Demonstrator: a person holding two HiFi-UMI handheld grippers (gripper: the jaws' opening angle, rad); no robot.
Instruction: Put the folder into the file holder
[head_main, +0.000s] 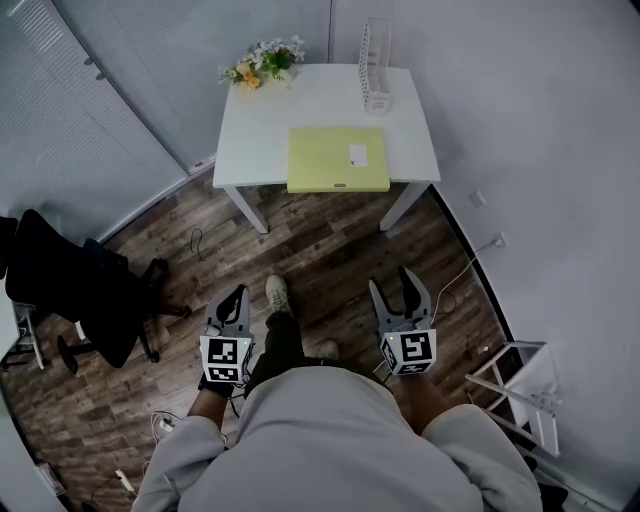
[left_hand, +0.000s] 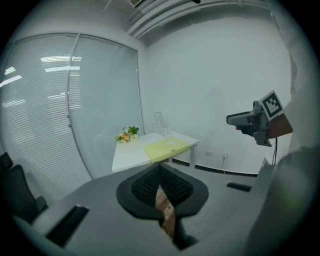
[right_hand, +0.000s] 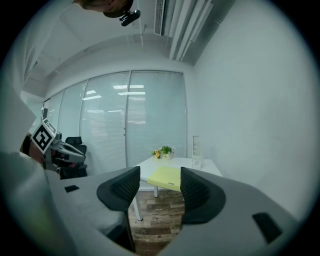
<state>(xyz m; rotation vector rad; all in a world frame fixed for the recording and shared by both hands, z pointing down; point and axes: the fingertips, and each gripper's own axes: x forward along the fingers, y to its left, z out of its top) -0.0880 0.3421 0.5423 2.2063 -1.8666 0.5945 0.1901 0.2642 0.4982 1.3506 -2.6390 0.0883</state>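
Folder not yet reached on the bench, left claw pressed together, right claw spread empty, so an approach is needed

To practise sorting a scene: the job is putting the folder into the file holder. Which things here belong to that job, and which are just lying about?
Job: yellow folder; white mesh file holder.
Lying about: bunch of flowers; black office chair.
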